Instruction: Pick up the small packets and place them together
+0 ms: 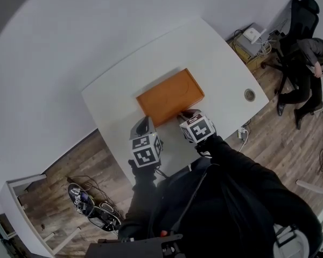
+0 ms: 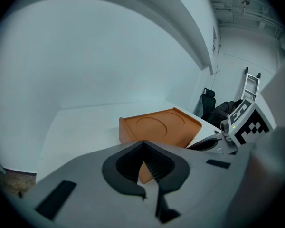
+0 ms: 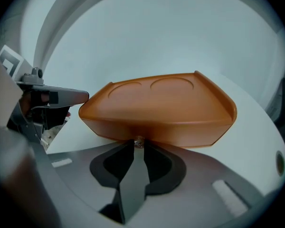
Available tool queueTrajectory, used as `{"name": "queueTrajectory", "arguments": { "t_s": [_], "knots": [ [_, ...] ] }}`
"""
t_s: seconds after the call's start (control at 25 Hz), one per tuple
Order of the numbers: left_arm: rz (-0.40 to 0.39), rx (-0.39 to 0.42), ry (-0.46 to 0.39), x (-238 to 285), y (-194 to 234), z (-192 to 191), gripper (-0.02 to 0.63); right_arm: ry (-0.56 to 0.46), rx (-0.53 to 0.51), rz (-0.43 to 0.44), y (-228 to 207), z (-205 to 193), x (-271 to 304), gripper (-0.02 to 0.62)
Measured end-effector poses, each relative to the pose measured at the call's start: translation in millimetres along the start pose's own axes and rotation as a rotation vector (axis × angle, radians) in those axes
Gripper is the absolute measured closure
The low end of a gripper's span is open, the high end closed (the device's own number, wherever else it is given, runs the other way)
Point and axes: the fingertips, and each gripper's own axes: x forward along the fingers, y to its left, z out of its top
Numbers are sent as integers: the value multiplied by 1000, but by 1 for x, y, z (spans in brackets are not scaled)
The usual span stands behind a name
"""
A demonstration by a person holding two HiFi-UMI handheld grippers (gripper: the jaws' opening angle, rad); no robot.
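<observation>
Left gripper (image 2: 142, 144): jaw tips are seen together in its own view, and nothing is held between them. An orange tray (image 2: 160, 127) is seen straight past the tips, which sit just short of its near wall.

Right gripper (image 3: 138, 145): its jaws are nearly together. A tiny glossy item is pinched at the very tips. It is probably a small packet (image 3: 139, 141), but it is too small to be identified for sure. The pinch point is right against the tray's near wall, at table level.

Head view: the tray is set near the centre of a white table (image 1: 215, 52) and is turned at an angle. The left gripper is placed at the tray's 7 o'clock, just off its near-left corner. The right gripper is placed at 5 o'clock, at the near edge. Both are pointed downward toward the tray. Each gripper is seen side-on in the other's view, so they are close together.

Two shallow round recesses are moulded into the tray floor.

A cable grommet (image 1: 250, 94) is set in the table at the tray's 3 o'clock. A seated person (image 1: 307, 63) is seen off the table at 2 o'clock.
</observation>
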Motion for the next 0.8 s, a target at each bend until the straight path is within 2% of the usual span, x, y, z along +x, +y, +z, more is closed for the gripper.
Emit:
{"name": "queueTrajectory", "arguments": {
  "t_s": [0.4,0.8],
  "knots": [
    [-42,-50,39,3,2,1,607,75,-29,41,6,-23,-14,531],
    [-26,-56,30,2,2,-1,607,115,-14,63,18,-63,-39,531]
  ]
}}
